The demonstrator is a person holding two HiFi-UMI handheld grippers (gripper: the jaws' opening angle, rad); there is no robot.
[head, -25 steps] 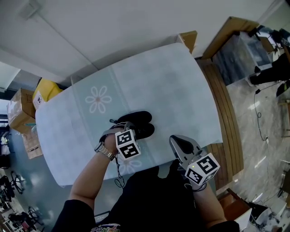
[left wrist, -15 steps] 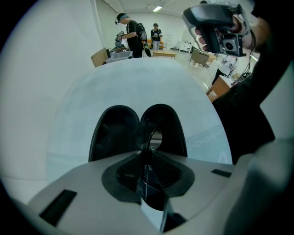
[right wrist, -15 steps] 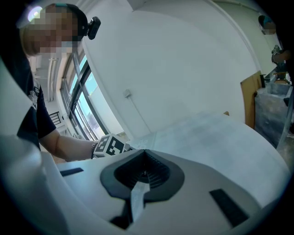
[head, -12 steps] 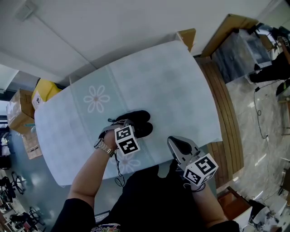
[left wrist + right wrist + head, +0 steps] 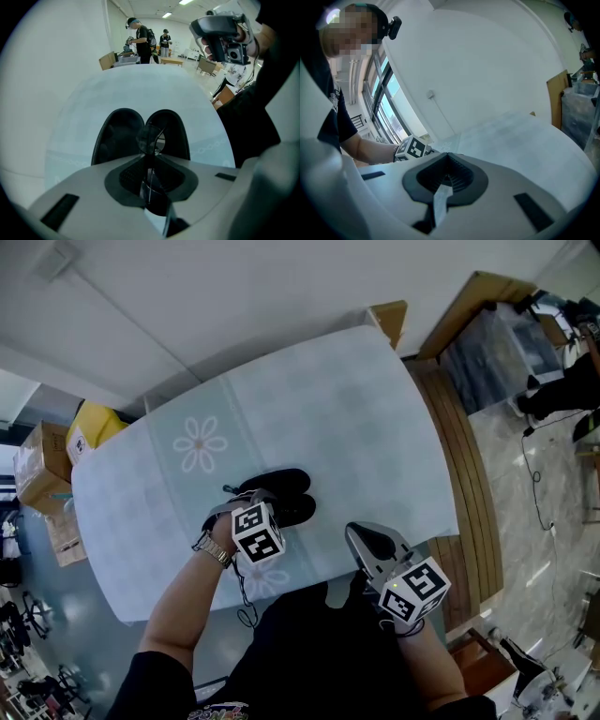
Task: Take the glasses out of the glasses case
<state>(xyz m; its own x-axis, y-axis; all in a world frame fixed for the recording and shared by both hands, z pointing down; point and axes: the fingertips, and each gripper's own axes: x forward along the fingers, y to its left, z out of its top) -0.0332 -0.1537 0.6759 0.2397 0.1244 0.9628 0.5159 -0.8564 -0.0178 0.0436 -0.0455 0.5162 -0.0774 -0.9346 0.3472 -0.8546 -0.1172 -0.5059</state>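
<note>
A black glasses case (image 5: pixel 285 495) lies open on the pale cloth-covered table (image 5: pixel 356 418), its two shell halves side by side. In the left gripper view both halves of the case (image 5: pixel 117 137) sit just beyond the jaws. My left gripper (image 5: pixel 262 503) is at the case's near edge, shut on the glasses (image 5: pixel 150 138); one lens and a thin frame stick up from the jaws (image 5: pixel 149 161) over the case. My right gripper (image 5: pixel 357 533) hovers at the table's near edge, right of the case, shut with nothing in it (image 5: pixel 447 174).
A flower print (image 5: pixel 198 446) marks the cloth behind the case. Cardboard boxes (image 5: pixel 39 465) and a yellow bag (image 5: pixel 89 427) stand on the floor at the left. A wooden bench (image 5: pixel 464 474) runs along the table's right side. People (image 5: pixel 140 40) stand far off.
My left gripper has drawn back a little toward the near left with the glasses. The right gripper has barely moved.
</note>
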